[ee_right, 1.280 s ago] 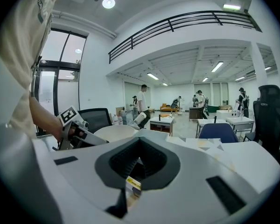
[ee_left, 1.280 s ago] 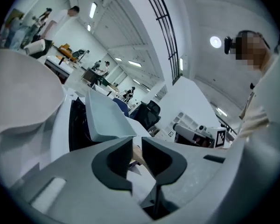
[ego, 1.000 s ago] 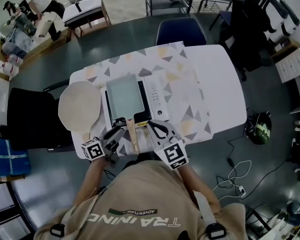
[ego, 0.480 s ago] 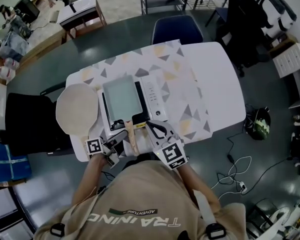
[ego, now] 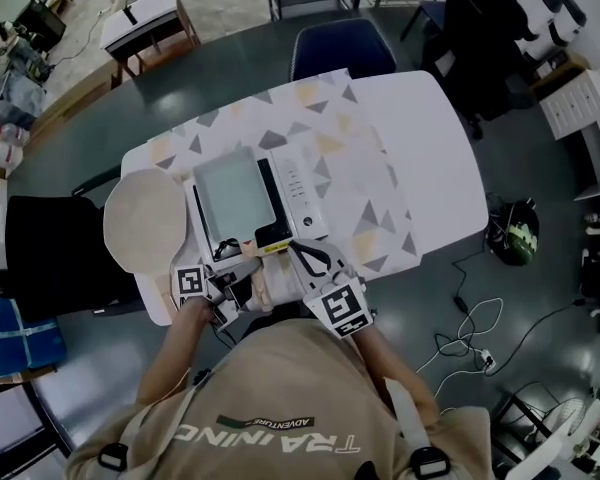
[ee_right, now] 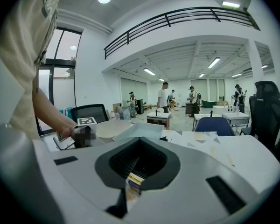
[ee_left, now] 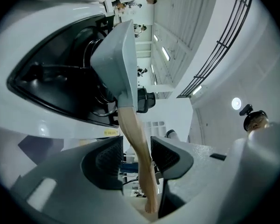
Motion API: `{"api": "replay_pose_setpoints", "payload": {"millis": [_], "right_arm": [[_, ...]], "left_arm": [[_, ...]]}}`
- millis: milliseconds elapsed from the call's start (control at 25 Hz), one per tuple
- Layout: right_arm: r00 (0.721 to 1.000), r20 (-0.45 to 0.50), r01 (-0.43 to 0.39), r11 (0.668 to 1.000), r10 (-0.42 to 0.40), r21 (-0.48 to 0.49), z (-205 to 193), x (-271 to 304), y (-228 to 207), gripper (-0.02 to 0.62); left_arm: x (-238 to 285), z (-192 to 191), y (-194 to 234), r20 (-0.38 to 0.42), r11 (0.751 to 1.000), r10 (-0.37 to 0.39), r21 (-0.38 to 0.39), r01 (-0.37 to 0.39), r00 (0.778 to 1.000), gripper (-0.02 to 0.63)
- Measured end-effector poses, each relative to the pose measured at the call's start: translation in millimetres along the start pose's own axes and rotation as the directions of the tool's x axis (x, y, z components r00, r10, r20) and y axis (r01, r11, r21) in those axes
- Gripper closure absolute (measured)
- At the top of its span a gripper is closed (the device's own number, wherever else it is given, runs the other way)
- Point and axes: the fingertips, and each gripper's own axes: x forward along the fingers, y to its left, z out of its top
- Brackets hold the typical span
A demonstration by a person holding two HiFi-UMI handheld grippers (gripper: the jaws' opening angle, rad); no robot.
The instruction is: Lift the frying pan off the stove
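A square grey frying pan sits on a white stove, its wooden handle pointing at me. In the left gripper view the pan appears rolled on its side and the handle runs between the two pads. My left gripper is open around the handle. Its jaws have just been opening, and a gap shows beside the wood. In the head view the left gripper lies at the handle's left. My right gripper is just right of the handle, shut and empty.
A round beige board lies left of the stove, partly over the table edge. The patterned cloth covers the table's middle, with bare white tabletop to the right. A blue chair stands at the far side. Cables lie on the floor at right.
My left gripper has slid right onto the handle and rolled, so its marker cube now faces up. The right gripper has stayed put. The head camera's view has shifted slightly.
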Motion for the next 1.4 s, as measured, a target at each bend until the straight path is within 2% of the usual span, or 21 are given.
{"api": "replay_pose_setpoints", "payload": {"millis": [360, 760, 920, 1080, 1400], "right_arm": [[0.999, -0.010, 0.032, 0.999, -0.031, 0.028, -10, -9, -10, 0.594], [0.999, -0.025, 0.034, 0.999, -0.033, 0.040, -18, -12, -18, 0.594], [0.999, -0.024, 0.031, 0.999, -0.030, 0.042, -18, -10, -19, 0.594], [0.999, -0.026, 0.032, 0.999, -0.031, 0.041, -19, -11, -21, 0.594], [0.999, -0.037, 0.032, 0.998, -0.030, 0.048, -25, -13, -21, 0.594]], "left_arm": [[24, 5, -1, -0.030, 0.998, -0.047, -0.035, 0.046, 0.998, 0.437], [36, 6, 1, -0.035, 0.997, -0.054, -0.054, 0.052, 0.998, 0.437], [39, 0, 0, -0.062, 0.997, -0.062, -0.059, 0.058, 0.996, 0.439], [37, 1, -1, -0.054, 0.996, -0.072, -0.056, 0.069, 0.996, 0.514], [41, 3, -2, -0.039, 0.990, -0.091, -0.112, 0.086, 0.995, 0.537]]}}
